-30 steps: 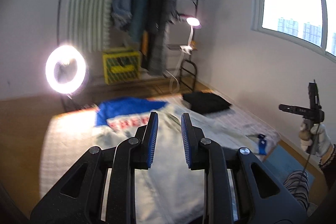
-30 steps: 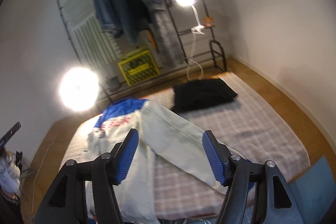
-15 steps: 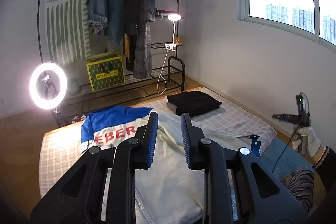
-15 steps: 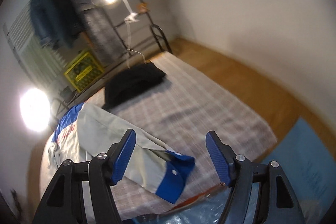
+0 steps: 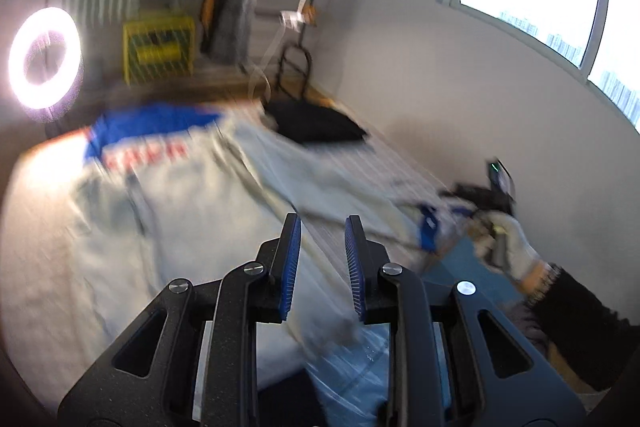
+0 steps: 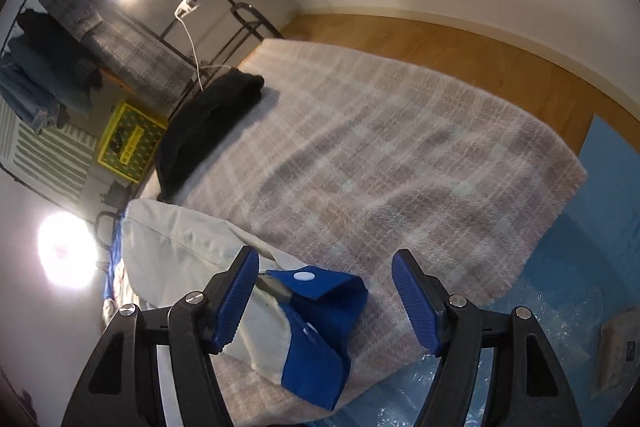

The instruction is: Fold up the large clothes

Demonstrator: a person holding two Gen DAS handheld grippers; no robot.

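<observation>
A cream jacket (image 5: 200, 211) with a blue yoke and red letters lies spread on a plaid blanket (image 6: 400, 155). Its sleeve (image 6: 180, 243) runs to the blanket's near corner and ends in a blue cuff (image 6: 320, 331) with a white snap. My right gripper (image 6: 324, 301) hangs open just over that cuff, which lies between the wide jaws untouched. In the blurred left wrist view my left gripper (image 5: 323, 259) stands narrowly open above the jacket's near edge with nothing between its pads. A gloved hand (image 5: 508, 247) holds the right gripper by the cuff (image 5: 428, 227).
A folded black garment (image 6: 208, 119) lies at the blanket's far side. Behind it stand a clothes rack (image 6: 80, 27), a yellow crate (image 6: 128, 143), a lamp and a ring light (image 5: 44, 57). A blue mat (image 6: 600, 227) with crinkled plastic borders the blanket; wooden floor lies beyond.
The right gripper has rolled and come down from looking across the room to hovering over the blue cuff. The left gripper has swung down and closer to the jacket.
</observation>
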